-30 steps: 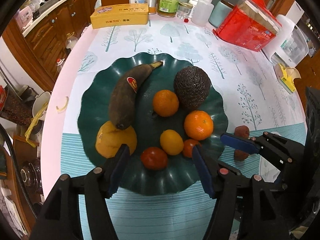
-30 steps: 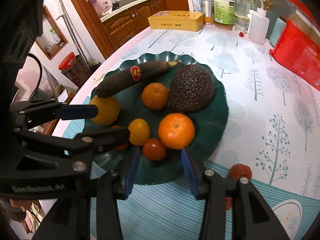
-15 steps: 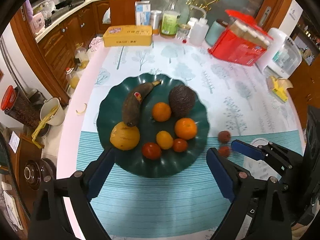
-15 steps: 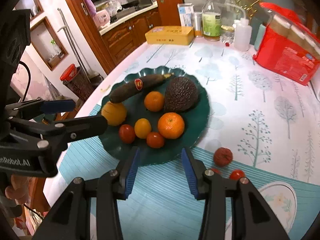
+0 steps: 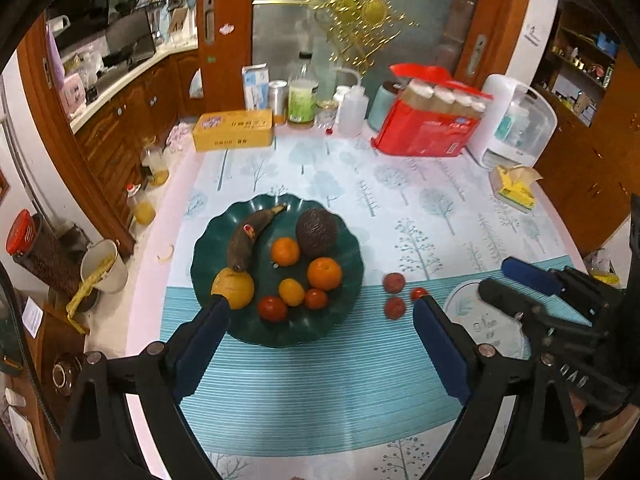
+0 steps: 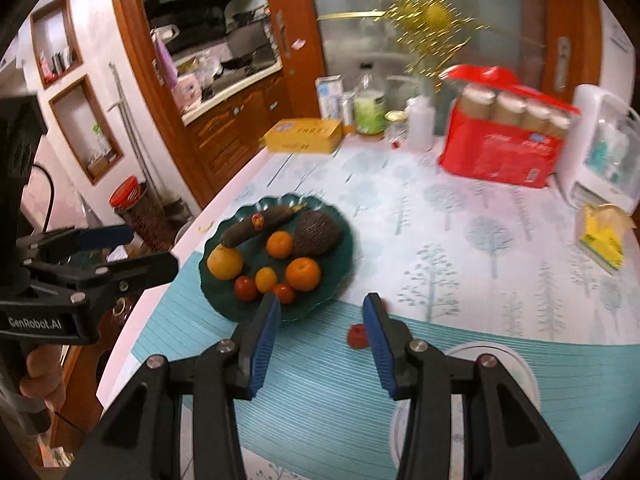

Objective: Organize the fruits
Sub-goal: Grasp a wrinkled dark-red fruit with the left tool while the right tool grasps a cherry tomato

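Plate (image 5: 224,236) holding banana (image 5: 244,240), avocado (image 5: 316,232), oranges, tomatoes, both grippers' jaws apart, empty.

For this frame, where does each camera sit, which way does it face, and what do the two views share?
Left wrist: on the left gripper, above the near table edge, facing the green plate of fruit; its open fingers and the right gripper show.
Right wrist: on the right gripper, further right, facing plate and kitchen door; its open fingers, the left gripper and a hand show.
Shared: plate, banana, avocado, red pack.
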`<action>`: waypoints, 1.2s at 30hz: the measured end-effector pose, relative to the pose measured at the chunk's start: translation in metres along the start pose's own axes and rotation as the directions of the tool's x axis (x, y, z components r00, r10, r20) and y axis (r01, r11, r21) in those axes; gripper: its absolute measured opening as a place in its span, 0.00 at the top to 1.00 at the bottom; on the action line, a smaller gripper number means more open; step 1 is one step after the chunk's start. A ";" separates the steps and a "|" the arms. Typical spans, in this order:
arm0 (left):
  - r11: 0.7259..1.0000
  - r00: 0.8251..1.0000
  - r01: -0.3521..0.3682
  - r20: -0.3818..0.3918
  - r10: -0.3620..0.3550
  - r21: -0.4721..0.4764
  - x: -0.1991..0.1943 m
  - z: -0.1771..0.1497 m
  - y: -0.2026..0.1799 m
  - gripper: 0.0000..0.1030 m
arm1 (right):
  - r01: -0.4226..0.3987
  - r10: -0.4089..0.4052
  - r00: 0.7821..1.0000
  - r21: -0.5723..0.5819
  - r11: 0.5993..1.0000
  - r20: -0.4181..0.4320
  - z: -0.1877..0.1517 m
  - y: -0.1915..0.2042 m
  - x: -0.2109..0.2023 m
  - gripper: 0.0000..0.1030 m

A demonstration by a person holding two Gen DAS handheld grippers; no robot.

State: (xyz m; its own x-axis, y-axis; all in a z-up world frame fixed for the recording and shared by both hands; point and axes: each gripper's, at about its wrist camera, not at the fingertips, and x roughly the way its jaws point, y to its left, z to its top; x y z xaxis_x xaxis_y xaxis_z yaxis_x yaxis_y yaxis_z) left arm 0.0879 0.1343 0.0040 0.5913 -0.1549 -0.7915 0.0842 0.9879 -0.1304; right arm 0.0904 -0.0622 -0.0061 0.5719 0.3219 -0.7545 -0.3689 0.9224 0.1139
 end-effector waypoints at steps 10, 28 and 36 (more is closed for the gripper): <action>0.999 0.999 0.029 0.034 -0.030 0.022 -0.013 -0.004 -0.033 0.10 | 0.054 -0.062 0.992 0.075 0.996 0.111 0.004 -0.039 -0.058 0.57; 0.999 0.993 0.007 -0.116 -0.013 -0.047 0.124 -0.041 -0.078 0.13 | 0.031 -0.031 0.992 -0.004 1.000 -0.121 -0.018 -0.086 0.043 0.57; 0.996 0.984 -0.003 -0.175 -0.012 -0.088 0.185 -0.056 -0.081 0.28 | -0.049 0.043 0.970 -0.018 0.999 -0.241 -0.032 -0.102 0.109 0.58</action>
State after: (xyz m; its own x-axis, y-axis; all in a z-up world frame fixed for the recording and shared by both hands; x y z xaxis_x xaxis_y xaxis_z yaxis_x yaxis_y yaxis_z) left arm 0.1452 0.0251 -0.1653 0.4407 -0.1666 -0.8821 0.0114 0.9836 -0.1801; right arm 0.1673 -0.1277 -0.1203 0.3623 0.3007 -0.8822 -0.4100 0.9014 0.1389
